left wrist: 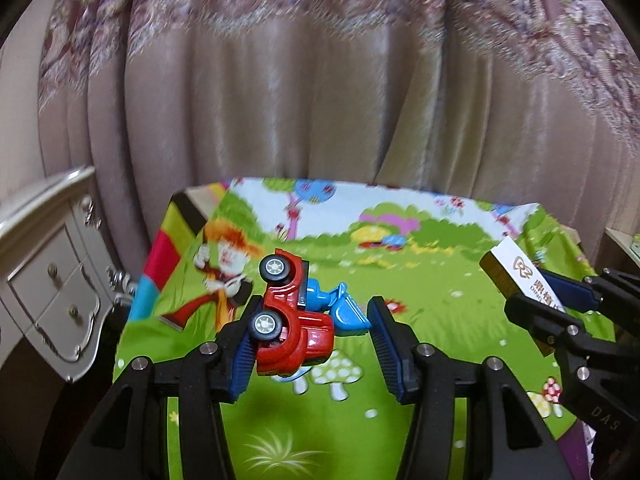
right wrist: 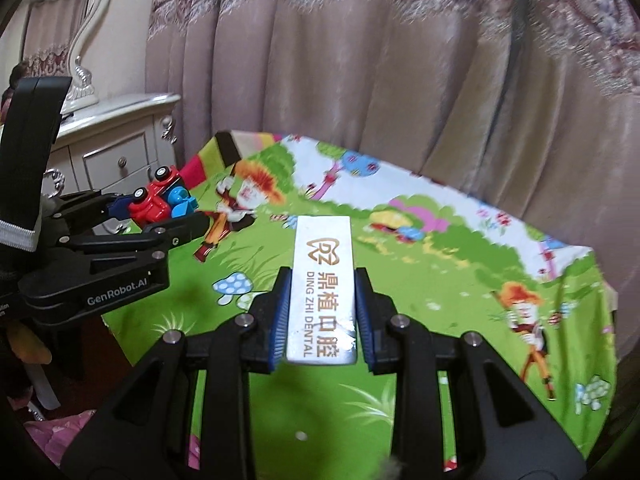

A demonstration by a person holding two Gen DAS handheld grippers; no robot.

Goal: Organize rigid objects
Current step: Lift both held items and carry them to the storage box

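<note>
Left wrist view: the left gripper point(left wrist: 312, 340) pinches a red toy truck point(left wrist: 290, 320) on its side at frame centre, above the bench point(left wrist: 440, 248); only the left pad clearly touches, so carry it level.

Right wrist view: the right gripper point(right wrist: 322, 316) clamps a white box point(right wrist: 322, 280) mid-frame; its fingers point(right wrist: 280, 312) grip low, so avoid tilting.

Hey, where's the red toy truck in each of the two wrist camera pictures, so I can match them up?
Left wrist view: the red toy truck sits just left of centre, tipped on its side between the left gripper's fingers.
Right wrist view: the truck is small at the left edge, in that same gripper.
Shared landmark: the cartoon-print cloth beneath both.
</note>
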